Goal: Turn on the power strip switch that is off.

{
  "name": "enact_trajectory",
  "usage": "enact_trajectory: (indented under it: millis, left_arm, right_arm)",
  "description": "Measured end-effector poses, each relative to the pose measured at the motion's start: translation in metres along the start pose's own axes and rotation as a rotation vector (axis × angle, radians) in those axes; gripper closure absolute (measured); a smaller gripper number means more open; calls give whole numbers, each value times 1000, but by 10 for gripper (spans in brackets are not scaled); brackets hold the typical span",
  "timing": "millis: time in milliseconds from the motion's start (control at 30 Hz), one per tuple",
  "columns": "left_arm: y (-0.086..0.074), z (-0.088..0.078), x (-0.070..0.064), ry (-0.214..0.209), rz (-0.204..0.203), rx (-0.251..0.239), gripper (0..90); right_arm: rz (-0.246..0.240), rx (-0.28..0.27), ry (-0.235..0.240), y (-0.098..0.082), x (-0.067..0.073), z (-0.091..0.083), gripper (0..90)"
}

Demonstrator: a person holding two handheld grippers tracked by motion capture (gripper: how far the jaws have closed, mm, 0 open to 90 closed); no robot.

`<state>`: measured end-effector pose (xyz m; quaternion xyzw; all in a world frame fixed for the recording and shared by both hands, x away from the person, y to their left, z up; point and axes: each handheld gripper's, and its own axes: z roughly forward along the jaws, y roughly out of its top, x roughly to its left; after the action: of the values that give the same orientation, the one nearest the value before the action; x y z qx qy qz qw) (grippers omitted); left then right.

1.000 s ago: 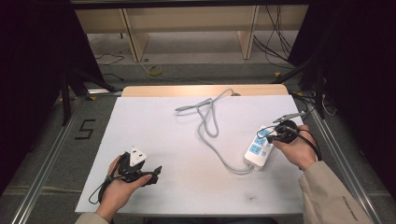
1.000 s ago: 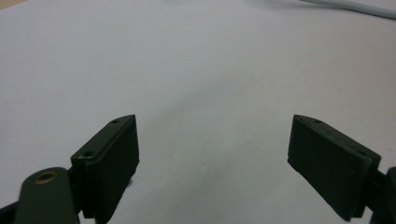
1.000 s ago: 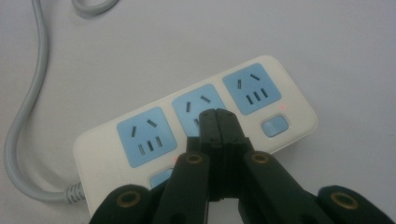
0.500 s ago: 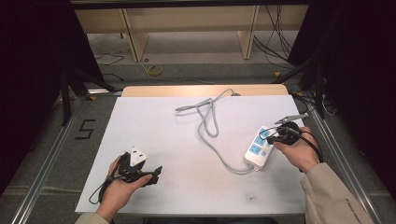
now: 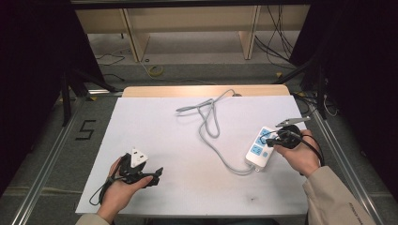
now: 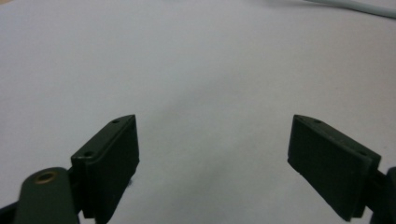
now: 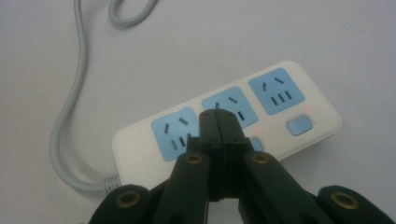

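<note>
A white power strip (image 5: 259, 147) with three blue sockets lies at the right of the white table sheet. Its grey cable (image 5: 212, 123) loops away toward the table's far middle. My right gripper (image 5: 273, 138) is shut with nothing in it, and it hovers over the strip. In the right gripper view its closed tips (image 7: 218, 116) sit over the middle socket of the power strip (image 7: 322, 114), beside a blue button, and the cable (image 7: 65, 121) leaves at the left. My left gripper (image 5: 154, 174) rests near the front left edge. It stands open (image 6: 212, 123) over bare sheet.
The white sheet (image 5: 155, 126) covers the table, with a wooden edge (image 5: 187, 90) at the back. Metal rails run along both sides. A stretch of the grey cable (image 6: 355, 4) crosses the top of the left gripper view. Shelving and loose wires lie on the floor beyond.
</note>
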<state>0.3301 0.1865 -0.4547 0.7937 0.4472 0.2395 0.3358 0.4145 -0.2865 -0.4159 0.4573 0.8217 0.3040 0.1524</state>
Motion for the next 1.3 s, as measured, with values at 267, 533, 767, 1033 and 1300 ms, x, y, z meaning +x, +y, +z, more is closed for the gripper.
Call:
enact_trajectory:
  millis: [267,533,767,1033,1300]
  left_arm:
    - [0,1,-1,-2,1,3,160]
    - [-1,1,-1,-5,1,5,159]
    - [-1,1,0,-7,2,7,159]
    - [-2,0,0,-8,-1,11,159]
    - [-3,0,0,-12,2,14,158]
  right_arm:
    - [-8,-7,5,-3,2,-1,900]
    - [-16,-26,14,-7,5,-4,900]
    - [-32,-42,31,-11,8,-8,880]
    - [-36,-76,46,-19,14,-12,780]
    - [-38,-116,47,-27,19,-15,645]
